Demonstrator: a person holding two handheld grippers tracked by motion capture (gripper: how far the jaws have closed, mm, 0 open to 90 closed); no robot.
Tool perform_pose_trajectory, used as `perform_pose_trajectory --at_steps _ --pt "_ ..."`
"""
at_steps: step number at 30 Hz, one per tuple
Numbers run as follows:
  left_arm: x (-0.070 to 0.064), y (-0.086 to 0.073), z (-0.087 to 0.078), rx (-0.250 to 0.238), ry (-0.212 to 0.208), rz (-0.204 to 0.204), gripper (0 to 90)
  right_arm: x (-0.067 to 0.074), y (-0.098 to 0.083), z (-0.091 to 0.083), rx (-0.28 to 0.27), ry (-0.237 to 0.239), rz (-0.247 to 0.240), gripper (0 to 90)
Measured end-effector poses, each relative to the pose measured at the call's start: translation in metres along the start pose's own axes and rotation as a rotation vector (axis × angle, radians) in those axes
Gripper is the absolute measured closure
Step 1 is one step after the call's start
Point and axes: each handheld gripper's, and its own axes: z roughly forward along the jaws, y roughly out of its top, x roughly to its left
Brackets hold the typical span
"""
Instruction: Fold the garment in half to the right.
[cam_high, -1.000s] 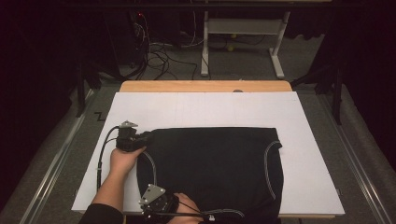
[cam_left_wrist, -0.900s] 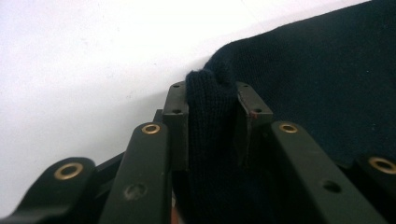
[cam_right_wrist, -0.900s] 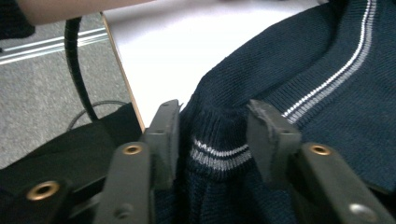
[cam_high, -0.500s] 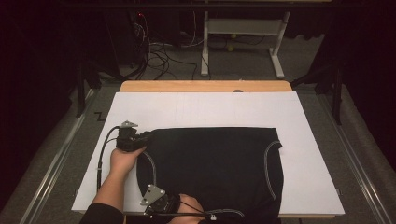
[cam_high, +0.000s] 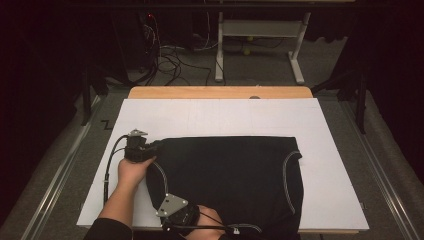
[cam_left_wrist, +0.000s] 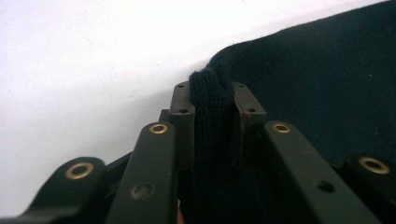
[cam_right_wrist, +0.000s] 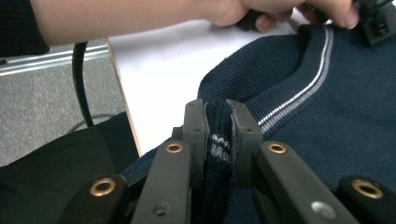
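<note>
A: What's changing at the left gripper (cam_high: 150, 148)?
B: Its jaws have just been closing and are now pinching the far-left corner of the dark sweater (cam_high: 230, 180) lying across the white table (cam_high: 200, 117).
A: And the right gripper (cam_high: 176, 216)?
B: Also just closing, now clamping the near-left hem, hardly shifting since earlier. Both corners look gripped, ready for a fold.

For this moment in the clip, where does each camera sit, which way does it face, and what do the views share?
High view: above the person's side, looking forward and down on the white table and dark sweater; both forearms and claws show.
Left gripper view: rides the left claw, looking along its jaws, shut on a sweater fold.
Right gripper view: rides the right claw, shut on the sweater's striped edge; the left hand shows beyond.
Shared: all three show the sweater and the table.
</note>
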Motion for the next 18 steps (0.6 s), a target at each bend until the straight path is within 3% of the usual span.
perform_pose_trajectory --at_steps 3,6,10,12,18 --pt "-0.001 0.000 -0.002 -0.027 0.006 -0.047 70.8 -0.004 0.000 -0.006 -0.028 0.003 0.006 80.5" --pt "-0.003 0.000 -0.005 -0.054 0.009 -0.062 70.8 -0.008 0.001 -0.012 -0.053 0.007 0.013 80.5" --pt "-0.006 0.004 -0.012 -0.120 -0.012 -0.097 70.8 -0.012 0.002 -0.021 -0.077 0.009 0.013 80.5" --pt "-0.008 0.008 -0.015 -0.126 -0.021 -0.114 70.8 -0.014 0.003 -0.025 -0.089 0.011 0.012 80.4" --pt "-0.016 0.018 -0.019 -0.141 0.000 -0.113 71.1 -0.020 0.008 -0.036 -0.122 0.005 0.008 80.4"
